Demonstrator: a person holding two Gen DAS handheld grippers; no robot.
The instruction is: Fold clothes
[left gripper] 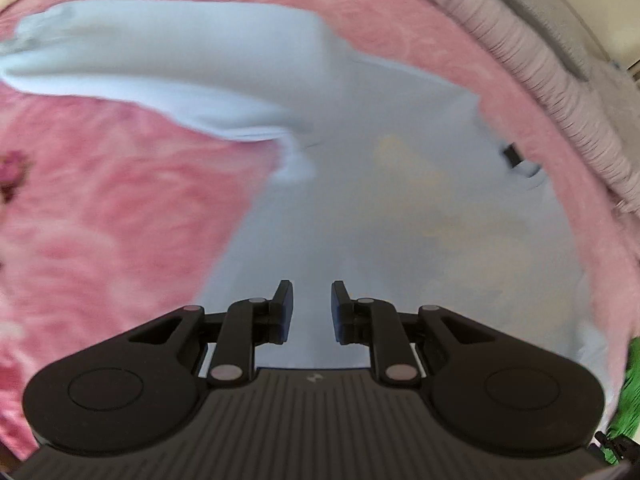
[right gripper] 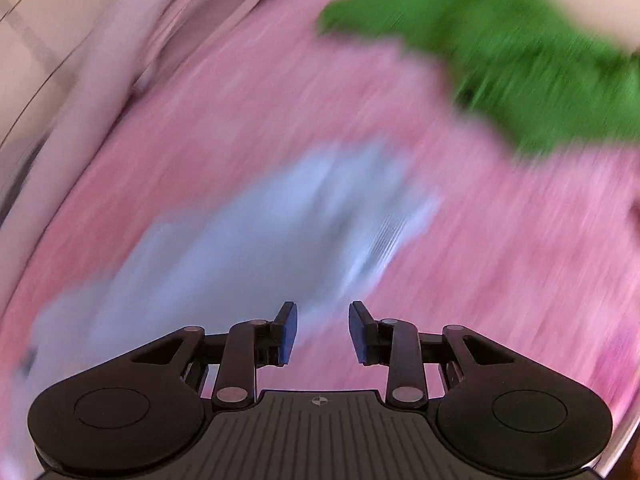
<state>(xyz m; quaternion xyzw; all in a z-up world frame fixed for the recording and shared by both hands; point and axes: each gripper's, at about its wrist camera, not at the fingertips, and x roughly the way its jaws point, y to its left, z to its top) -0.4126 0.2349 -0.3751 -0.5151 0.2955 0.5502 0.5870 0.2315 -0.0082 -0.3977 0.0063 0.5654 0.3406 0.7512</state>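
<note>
Light blue garment (left gripper: pixel 360 200) spread flat on pink blanket (left gripper: pixel 100 220), one sleeve reaching toward its ribbed edge. Left tongs (left gripper: pixel 312 306) released, nothing between pads, above garment. Right tongs (right gripper: pixel 323 332) released, empty. Green cloth (right gripper: pixel 500 60) well apart; view blurred.

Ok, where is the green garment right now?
In the right wrist view the green garment lies at the upper right on the pink blanket, beyond the light blue shirt; the left wrist view shows only a sliver at its right edge.
</note>
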